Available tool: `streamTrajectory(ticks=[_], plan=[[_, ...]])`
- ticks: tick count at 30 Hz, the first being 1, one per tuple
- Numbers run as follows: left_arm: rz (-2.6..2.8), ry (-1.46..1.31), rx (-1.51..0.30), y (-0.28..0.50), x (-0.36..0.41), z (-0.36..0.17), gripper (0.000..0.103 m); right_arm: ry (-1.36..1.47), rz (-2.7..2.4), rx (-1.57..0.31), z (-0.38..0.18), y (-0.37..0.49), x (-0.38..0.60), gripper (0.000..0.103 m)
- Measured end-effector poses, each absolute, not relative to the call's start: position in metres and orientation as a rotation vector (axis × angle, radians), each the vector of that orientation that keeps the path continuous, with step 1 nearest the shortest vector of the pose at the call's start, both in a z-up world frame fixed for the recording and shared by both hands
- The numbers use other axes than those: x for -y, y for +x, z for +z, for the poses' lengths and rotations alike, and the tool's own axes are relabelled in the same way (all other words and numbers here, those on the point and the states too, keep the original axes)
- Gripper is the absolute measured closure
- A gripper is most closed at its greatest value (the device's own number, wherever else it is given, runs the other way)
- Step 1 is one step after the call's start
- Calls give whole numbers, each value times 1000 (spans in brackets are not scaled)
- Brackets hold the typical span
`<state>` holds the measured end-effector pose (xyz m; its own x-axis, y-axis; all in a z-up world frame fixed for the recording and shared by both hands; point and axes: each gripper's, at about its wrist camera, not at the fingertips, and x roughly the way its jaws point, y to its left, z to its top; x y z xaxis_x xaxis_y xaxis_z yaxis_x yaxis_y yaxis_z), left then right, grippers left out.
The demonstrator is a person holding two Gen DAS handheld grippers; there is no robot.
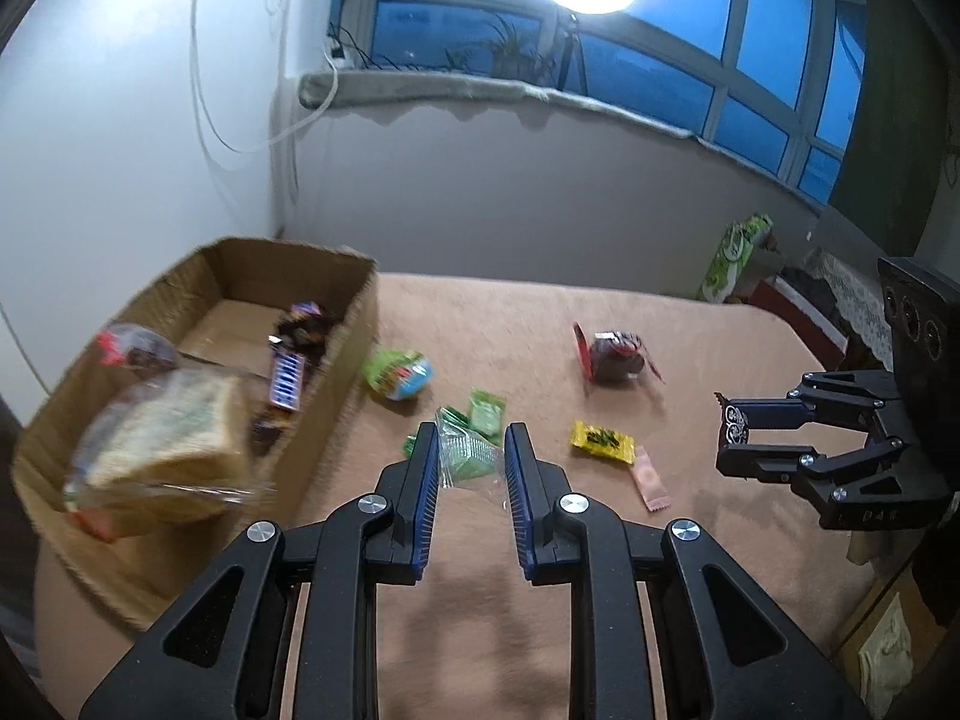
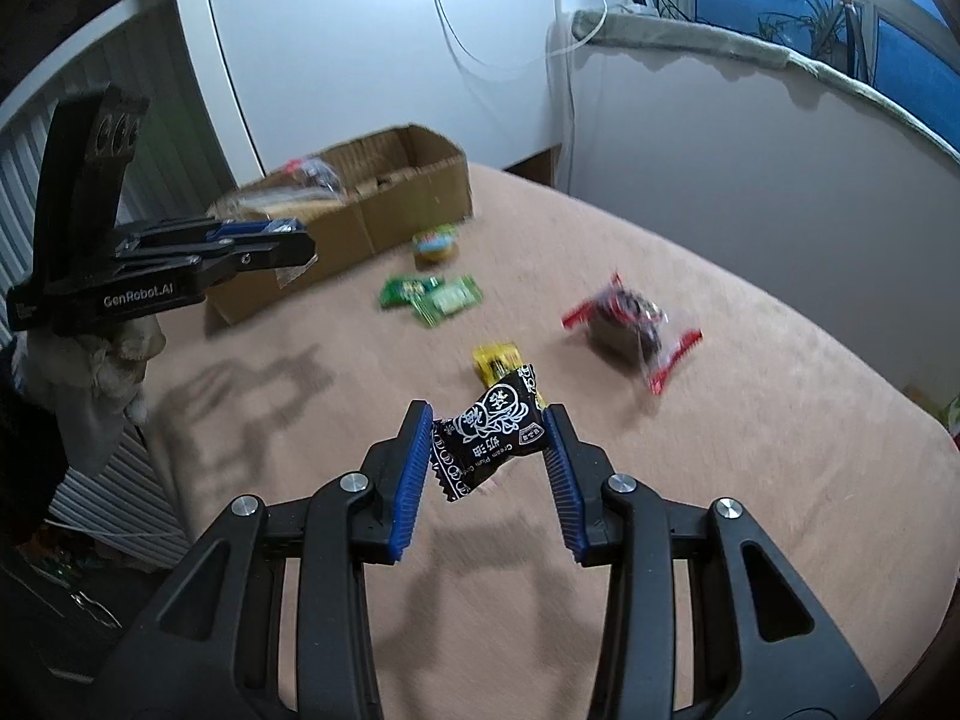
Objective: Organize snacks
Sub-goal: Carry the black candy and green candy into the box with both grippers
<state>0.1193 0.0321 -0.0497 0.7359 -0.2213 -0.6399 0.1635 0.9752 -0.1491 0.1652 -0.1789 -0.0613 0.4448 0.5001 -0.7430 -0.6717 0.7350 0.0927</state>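
Observation:
My left gripper [image 1: 472, 432] is shut on a thin clear packet with green print [image 1: 465, 459], held above the tan tablecloth [image 1: 540, 312]. The right gripper [image 2: 489, 411] is shut on a black candy packet with white print [image 2: 492, 438], also off the table. In the right wrist view the left gripper [image 2: 309, 246] hangs in front of the cardboard box [image 2: 408, 204]. That box [image 1: 336, 360] holds a bagged bread loaf [image 1: 162, 444] and a purple snack [image 1: 288, 378]. From the left wrist view the right gripper [image 1: 726, 432] is at the far right.
Loose on the cloth lie a green-blue round snack [image 1: 399, 372], green packets [image 1: 486, 411], a yellow packet [image 1: 602, 441], a pink sachet [image 1: 651, 480] and a red-edged dark bag [image 1: 615, 354]. A green carton [image 1: 735, 255] stands beyond the table's far right corner.

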Motion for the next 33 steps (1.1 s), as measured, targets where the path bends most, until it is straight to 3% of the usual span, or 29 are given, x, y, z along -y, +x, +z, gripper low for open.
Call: streamTrajectory(ticks=[19, 33], plan=[[-27, -146, -594, 100, -132, -17, 83, -199, 778, -682, 7, 213, 101, 64], [60, -193, -619, 110, -185, -34, 83, -228, 841, -677, 8, 249, 20, 64]])
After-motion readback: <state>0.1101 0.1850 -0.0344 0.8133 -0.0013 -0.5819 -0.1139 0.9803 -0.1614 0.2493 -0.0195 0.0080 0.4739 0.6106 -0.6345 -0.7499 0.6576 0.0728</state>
